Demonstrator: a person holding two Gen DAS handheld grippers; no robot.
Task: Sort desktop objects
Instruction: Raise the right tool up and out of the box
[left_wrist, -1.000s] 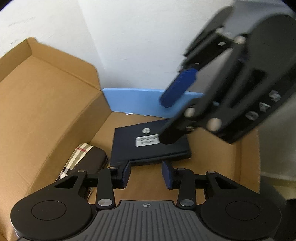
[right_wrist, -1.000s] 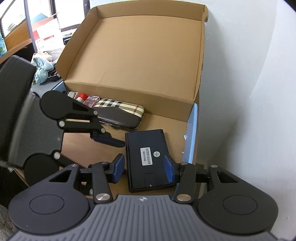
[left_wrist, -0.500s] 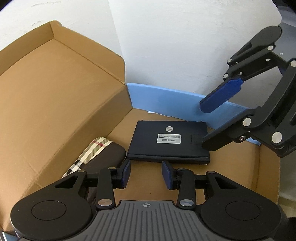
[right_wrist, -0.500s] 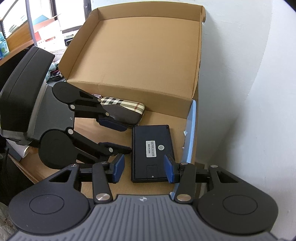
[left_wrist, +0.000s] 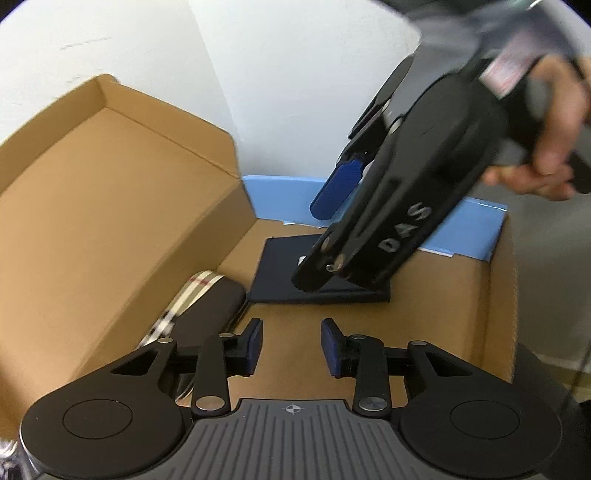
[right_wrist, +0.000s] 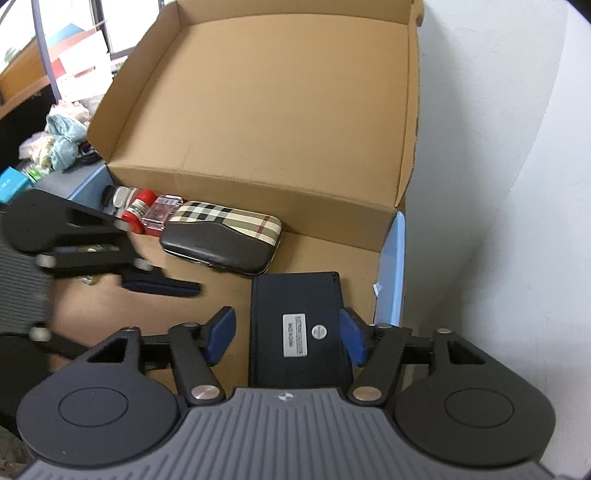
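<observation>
While our right tool (right_wrist: 286, 334) spreads its jaws around the black calculator (right_wrist: 297, 332) lying low-centre in the cardboard box (right_wrist: 258, 122), a pad could nudge it askew; our left tool (left_wrist: 291, 347) stands apart, empty.

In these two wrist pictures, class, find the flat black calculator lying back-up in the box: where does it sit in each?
Left wrist view: the calculator lies centre, mid-frame, partly hidden behind the right gripper.
Right wrist view: the calculator lies low and centre, between that gripper's opening fingers.
Shared landmark: the plaid case beside it, on the cardboard box floor.
</observation>
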